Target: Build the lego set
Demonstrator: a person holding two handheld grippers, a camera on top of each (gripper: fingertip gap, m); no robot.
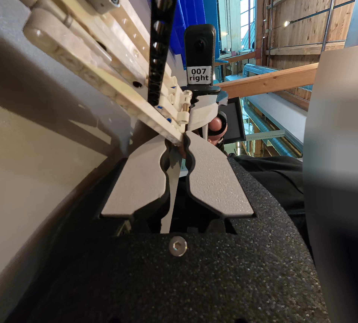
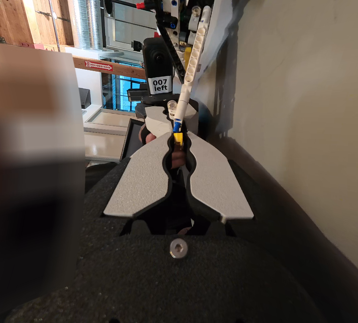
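Our left hand-held gripper (image 1: 179, 142) pinches the white holed beam (image 1: 124, 98) of a plastic brick model; only the right hand-held gripper (image 2: 179, 139) view shows its yellow piece (image 2: 178, 137), clamped just ahead.

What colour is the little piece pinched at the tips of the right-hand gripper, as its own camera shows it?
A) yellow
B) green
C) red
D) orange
A: in the right wrist view a small yellow piece sits pinched at the tips of the right gripper, at the end of a blue connector and a white holed beam.
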